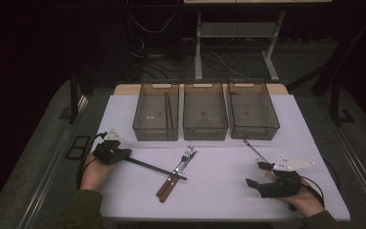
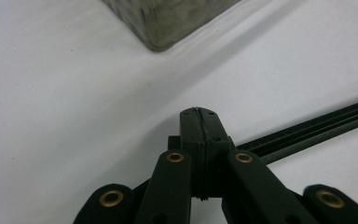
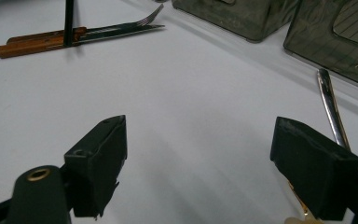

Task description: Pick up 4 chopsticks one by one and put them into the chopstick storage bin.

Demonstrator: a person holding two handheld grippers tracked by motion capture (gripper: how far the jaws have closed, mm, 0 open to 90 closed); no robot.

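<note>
Black chopsticks (image 1: 155,168), one pair, long and slender: held at one end by the left gripper (image 1: 124,155), jaws clenched on them, the far tips lying across the handles of the cutlery at mid-table. In the left gripper view the pads meet with the sticks (image 2: 307,133) running off to the right just beneath them.

Wood-handled fork (image 1: 180,168) and knife (image 1: 176,176): side by side on the white table (image 1: 219,191), tines and blade pointing toward the bins.

Smoked translucent bins, three, in a row at the far edge: left bin (image 1: 156,117) appears to hold dark sticks already; middle bin (image 1: 205,117) and right bin (image 1: 252,115) look bare.

Metal utensil (image 1: 255,149), thin-handled, kind unclear: on the table near the right bin, just ahead of the right gripper (image 1: 257,174), whose jaws stand wide apart with nothing between them.

Step in hand, by judgement: sorting tableware into bins, chopsticks grasped and about to be lifted. Next move likely calls for raising the sticks clear of the fork and knife without dragging them, then carrying the pair to the left bin; the long overhang may swing.
</note>
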